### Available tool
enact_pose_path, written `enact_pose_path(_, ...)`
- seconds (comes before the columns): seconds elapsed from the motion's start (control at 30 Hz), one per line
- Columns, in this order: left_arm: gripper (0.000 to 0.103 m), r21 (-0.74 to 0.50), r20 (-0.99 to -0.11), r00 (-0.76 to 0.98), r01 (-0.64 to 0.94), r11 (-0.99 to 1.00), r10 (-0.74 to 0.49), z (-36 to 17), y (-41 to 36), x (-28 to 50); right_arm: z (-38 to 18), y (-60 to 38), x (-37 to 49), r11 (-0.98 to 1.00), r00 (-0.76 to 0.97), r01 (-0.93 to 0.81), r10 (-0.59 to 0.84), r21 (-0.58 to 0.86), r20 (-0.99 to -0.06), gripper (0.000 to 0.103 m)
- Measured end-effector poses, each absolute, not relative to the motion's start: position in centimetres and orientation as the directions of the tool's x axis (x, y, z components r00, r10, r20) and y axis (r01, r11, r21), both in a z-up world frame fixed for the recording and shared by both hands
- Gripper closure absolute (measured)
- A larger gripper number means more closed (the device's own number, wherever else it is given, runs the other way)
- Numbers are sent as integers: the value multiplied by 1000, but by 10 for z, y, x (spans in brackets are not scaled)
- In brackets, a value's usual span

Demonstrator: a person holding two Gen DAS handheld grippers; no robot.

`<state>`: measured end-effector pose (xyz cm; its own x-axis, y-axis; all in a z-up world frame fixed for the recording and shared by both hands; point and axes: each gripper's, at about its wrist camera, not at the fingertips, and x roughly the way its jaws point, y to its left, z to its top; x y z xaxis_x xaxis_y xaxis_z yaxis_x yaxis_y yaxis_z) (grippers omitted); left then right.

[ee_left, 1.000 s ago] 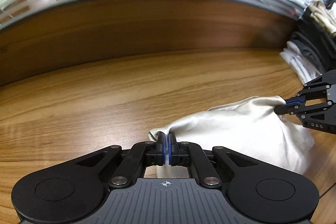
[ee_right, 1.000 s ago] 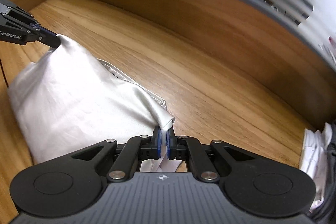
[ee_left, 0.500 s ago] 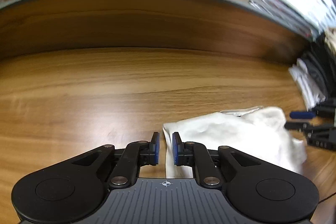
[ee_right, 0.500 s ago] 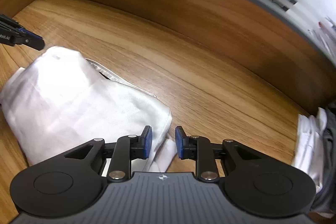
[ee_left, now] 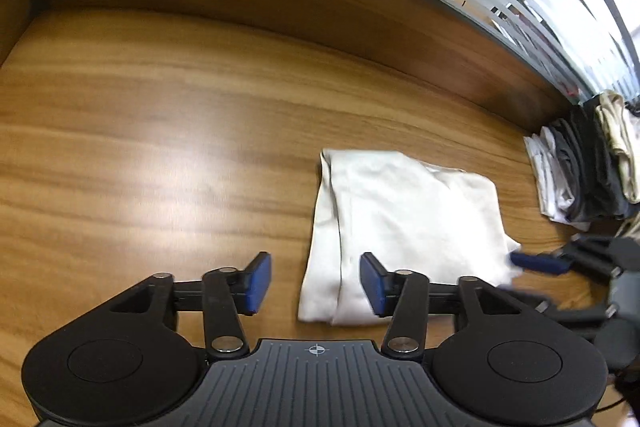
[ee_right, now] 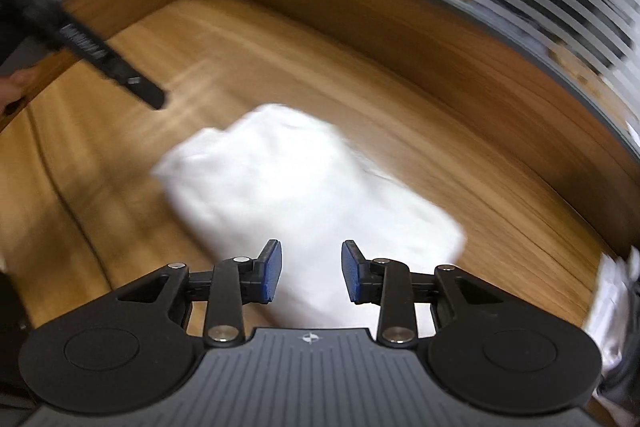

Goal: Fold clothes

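The white garment [ee_left: 404, 223] lies folded into a compact rectangle on the wooden counter [ee_left: 160, 147], right of centre in the left wrist view, with one long fold running down its left side. Both tools have let it go. The left gripper [ee_left: 316, 281] hangs above its near left corner, jaws opening and about half spread, nothing pressed between the blue pads; cloth shows through the gap but sits lower, on the counter. The right gripper [ee_right: 311, 277] is above the near end of the same garment, jaws also opening, somewhat narrower, and likewise empty. Its picture is smeared with motion, so fine creases cannot be read there.

To my eye the step in hand is the release after a fold. Done well, it means lifting clear with the pads well apart so no edge snags and drags a layer open, then checking that the far right corner lies flush; it looks a little loose. After that the bundle probably belongs with the stack of folded clothes [ee_left: 584, 171] at the counter's right end, and would want a grip under both short ends to stay square.

Counted: one white garment, two grippers, one stack, in which I make out roughly four or five pieces, light, grey, dark and cream, though the layers blur together.
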<state>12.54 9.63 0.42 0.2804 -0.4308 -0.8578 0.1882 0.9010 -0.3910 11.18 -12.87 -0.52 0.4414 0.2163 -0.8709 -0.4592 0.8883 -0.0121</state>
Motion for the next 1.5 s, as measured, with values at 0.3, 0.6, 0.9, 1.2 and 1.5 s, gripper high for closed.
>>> enact_pose_path(0.3, 30, -467, -851, 221, 96, 879, -477, -12, 106, 120, -34, -26, 102, 762, 398, -644, 259, -67, -880, 64)
enact_pose_path(0.6, 14, -606, -781, 194, -6, 796, -593, -36, 117, 124, -77, 24, 116, 695, 413, -698, 198, -169, -889, 60)
enact_pose_path(0.9, 6, -723, -690, 143, -80, 686, -710, -69, 105, 129, -78, 13, 115, 718, 458, -670, 196, -191, -867, 100)
enact_pose_path(1.2, 6, -746, -665, 37, -61, 663, -746, -94, 45, 144, -38, -9, 96, 754, 515, -634, 250, -169, -820, 100)
enact_pose_path(1.5, 35, -712, -702, -43, 36, 701, -711, -103, 2, 151, -11, -35, 81, 827, 514, -560, 301, -49, -803, 101)
